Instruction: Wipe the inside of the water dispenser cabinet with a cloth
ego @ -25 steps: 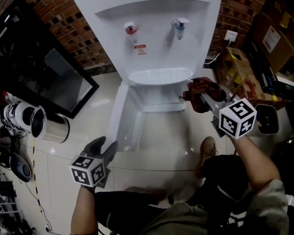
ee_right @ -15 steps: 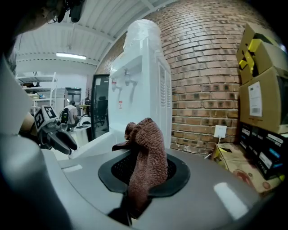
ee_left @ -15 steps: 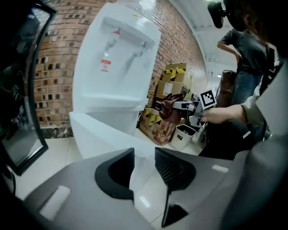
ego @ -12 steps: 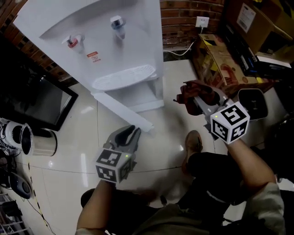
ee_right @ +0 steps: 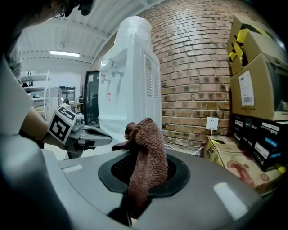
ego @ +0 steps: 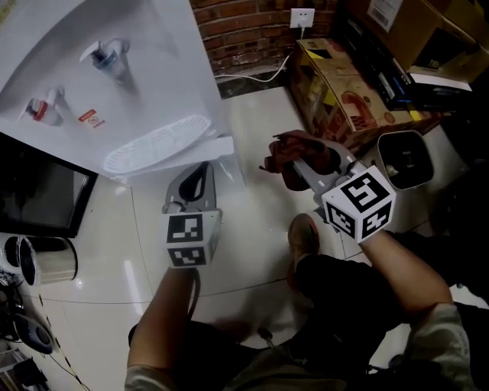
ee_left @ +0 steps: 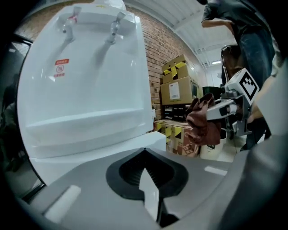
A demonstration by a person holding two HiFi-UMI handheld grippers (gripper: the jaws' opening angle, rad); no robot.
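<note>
The white water dispenser (ego: 114,84) stands at the upper left, its lower cabinet door (ego: 220,147) swung against the body, so the inside is hidden. My left gripper (ego: 200,171) points at that door's edge. Its jaws have just been closing and now stand shut with nothing between them; the left gripper view shows its tips (ee_left: 145,151) close before the dispenser (ee_left: 90,90). My right gripper (ego: 306,164) hangs right of the dispenser, shut on a crumpled brown cloth (ego: 296,155). The cloth (ee_right: 146,157) bulges out of the jaws, clear of the dispenser (ee_right: 135,81).
Cardboard boxes (ego: 344,84) line the brick wall at the right, with a wall socket (ego: 302,15) and cable. A white bin (ego: 405,160) stands behind my right hand. A dark panel (ego: 34,198) and a cylinder (ego: 46,260) sit left. The person's shoe (ego: 303,237) is on the tiled floor.
The cabinet door went from wide open to swung against the dispenser. My left gripper travelled with it toward the dispenser, and its jaws closed. The right gripper with the cloth shifted slightly.
</note>
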